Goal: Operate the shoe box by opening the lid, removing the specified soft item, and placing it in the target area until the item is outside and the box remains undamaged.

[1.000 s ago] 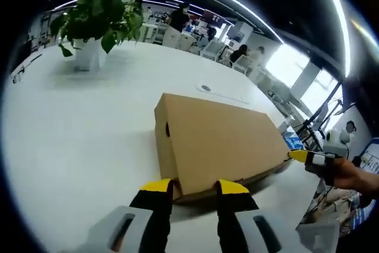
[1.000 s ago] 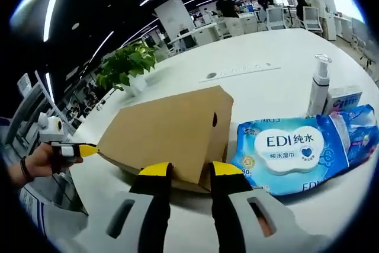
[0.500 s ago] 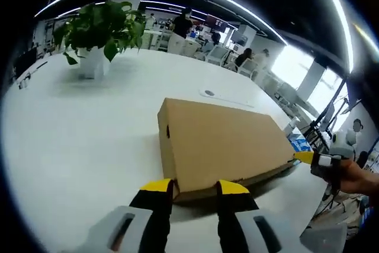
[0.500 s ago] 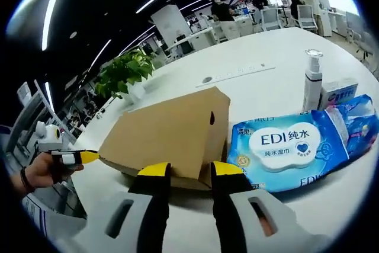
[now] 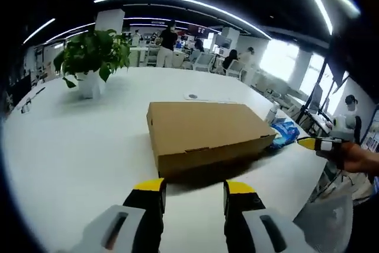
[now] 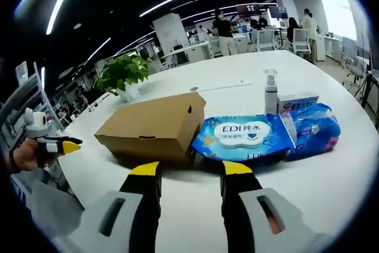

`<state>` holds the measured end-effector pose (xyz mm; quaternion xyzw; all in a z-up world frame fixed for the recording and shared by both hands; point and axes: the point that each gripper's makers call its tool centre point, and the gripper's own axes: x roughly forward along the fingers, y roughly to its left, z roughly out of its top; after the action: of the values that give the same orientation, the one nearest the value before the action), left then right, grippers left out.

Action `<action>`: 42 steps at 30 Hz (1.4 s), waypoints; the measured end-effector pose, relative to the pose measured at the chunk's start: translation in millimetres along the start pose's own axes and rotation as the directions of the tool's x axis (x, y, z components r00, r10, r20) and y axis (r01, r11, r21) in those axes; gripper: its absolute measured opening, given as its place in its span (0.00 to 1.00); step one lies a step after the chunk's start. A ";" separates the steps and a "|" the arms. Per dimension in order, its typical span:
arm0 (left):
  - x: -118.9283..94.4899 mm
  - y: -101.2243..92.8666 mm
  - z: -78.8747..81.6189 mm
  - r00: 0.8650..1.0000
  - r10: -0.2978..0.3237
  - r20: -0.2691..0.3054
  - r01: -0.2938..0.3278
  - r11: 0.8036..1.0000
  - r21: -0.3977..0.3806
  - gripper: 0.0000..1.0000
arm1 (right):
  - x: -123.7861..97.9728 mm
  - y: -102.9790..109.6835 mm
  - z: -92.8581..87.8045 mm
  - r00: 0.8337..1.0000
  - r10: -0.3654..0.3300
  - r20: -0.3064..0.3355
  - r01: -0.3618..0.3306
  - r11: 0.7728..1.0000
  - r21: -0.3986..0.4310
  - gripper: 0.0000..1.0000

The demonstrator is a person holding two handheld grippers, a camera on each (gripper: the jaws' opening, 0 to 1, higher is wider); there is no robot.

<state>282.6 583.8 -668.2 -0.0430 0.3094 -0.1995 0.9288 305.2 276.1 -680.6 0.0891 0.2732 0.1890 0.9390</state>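
Centrally in both views sits the closed shoe box [image 5: 204, 134] on the white table [image 5: 71, 140], while the left gripper [image 5: 193, 186] and right gripper [image 6: 188, 170] at bottom centre hold their jaws spread, gripping nothing.

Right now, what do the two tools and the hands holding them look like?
Both match: the left tool and right tool each have two black jaws capped with yellow tips, rising from light grey bodies with dark slots. Seen from across, each shows a yellow pointed tip on a white-and-black body, gripped in a bare hand. No cables visible.
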 end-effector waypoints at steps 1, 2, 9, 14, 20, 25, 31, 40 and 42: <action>-0.5 -1.4 -0.6 1.000 -0.004 -0.001 0.004 1.000 0.007 0.40 | -5.6 -1.9 -1.4 1.000 -0.005 -0.001 0.005 1.000 -0.016 0.38; -2.0 -5.9 -2.5 1.000 -0.015 -0.007 0.015 1.000 0.025 0.41 | -9.5 -2.9 -1.9 1.000 -0.007 0.000 0.007 1.000 -0.021 0.38; -3.7 -22.3 -15.2 0.998 -0.049 -0.035 0.052 0.996 0.069 0.43 | -34.5 -10.9 -12.0 0.999 -0.034 -0.013 0.033 0.998 -0.051 0.41; -5.0 -30.3 -21.0 0.997 -0.070 -0.043 0.073 0.995 0.070 0.44 | -44.5 -12.5 -20.3 0.999 -0.048 -0.025 0.046 0.997 -0.063 0.44; -4.8 -26.4 -22.0 0.995 -0.081 -0.053 0.086 0.992 0.090 0.44 | -48.5 -14.8 -22.6 0.998 -0.057 -0.039 0.054 0.996 -0.073 0.48; -2.7 -25.4 -22.8 0.995 -0.080 -0.058 0.085 0.993 0.086 0.44 | -49.6 -16.0 -16.2 0.998 -0.057 -0.020 0.056 0.996 -0.064 0.48; -1.1 -27.1 -24.0 0.996 -0.079 -0.051 0.082 0.994 0.068 0.44 | -46.5 -12.6 -19.6 0.998 -0.051 -0.043 0.046 0.994 -0.097 0.50; -1.8 -23.2 -25.2 0.996 -0.070 -0.055 0.074 0.995 0.064 0.44 | -49.2 -19.8 -23.2 0.997 -0.064 -0.052 0.059 0.994 -0.089 0.50; -1.7 -21.9 -24.1 0.996 -0.070 -0.052 0.073 0.995 0.062 0.44 | -49.4 -20.5 -22.4 0.997 -0.066 -0.048 0.061 0.994 -0.087 0.51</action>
<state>259.5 565.4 -682.3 -0.0191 0.3242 -0.2433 0.9140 260.7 238.8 -681.1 0.0354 0.2915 0.1727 0.9402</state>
